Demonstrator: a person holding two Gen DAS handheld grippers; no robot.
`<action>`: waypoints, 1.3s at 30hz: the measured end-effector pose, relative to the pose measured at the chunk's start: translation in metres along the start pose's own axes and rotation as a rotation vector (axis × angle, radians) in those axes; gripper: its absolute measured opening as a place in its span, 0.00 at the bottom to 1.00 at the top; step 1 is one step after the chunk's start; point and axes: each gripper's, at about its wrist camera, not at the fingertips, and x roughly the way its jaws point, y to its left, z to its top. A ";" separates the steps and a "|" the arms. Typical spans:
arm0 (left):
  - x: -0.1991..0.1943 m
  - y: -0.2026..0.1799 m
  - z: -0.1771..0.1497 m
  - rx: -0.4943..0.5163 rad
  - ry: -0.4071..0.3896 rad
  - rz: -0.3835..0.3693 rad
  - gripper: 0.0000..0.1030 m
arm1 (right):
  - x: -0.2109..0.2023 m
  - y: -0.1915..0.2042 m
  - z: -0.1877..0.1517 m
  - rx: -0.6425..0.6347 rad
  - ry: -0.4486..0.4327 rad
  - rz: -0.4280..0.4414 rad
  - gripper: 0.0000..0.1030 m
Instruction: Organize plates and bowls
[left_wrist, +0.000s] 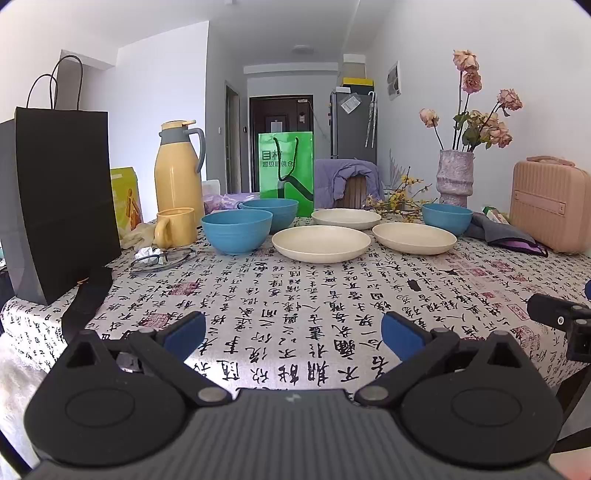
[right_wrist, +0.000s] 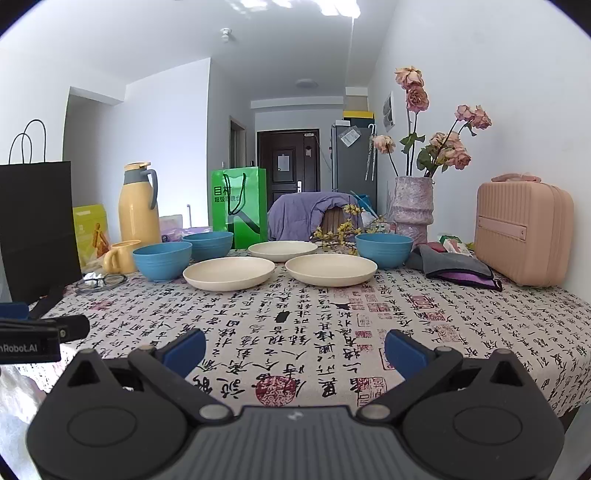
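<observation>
While your left gripper (left_wrist: 293, 338) and right gripper (right_wrist: 294, 349) hover spread wide and empty over the near tablecloth (right_wrist: 295, 325), nothing is gathered yet. At twelve o'clock lie three cream plates, the nearest (left_wrist: 320, 243) just beside a blue bowl (left_wrist: 236, 230) at eleven; another bowl (left_wrist: 446, 218) sits at one. Judging by this, you start by reaching forward to pinch a rim.

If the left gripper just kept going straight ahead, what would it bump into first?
Probably the near cream plate: it lies straight ahead of the open left gripper, with only bare tablecloth between. Depth is hard to judge.
</observation>
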 end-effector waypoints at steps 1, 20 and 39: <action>0.002 0.000 0.001 0.001 0.002 -0.001 1.00 | 0.001 -0.001 0.001 0.001 -0.001 -0.002 1.00; 0.024 -0.002 0.017 -0.004 0.023 0.002 1.00 | 0.029 -0.009 0.013 0.026 0.001 0.008 1.00; 0.021 -0.005 0.022 0.012 -0.018 0.009 1.00 | 0.034 -0.011 0.017 0.015 -0.019 0.028 1.00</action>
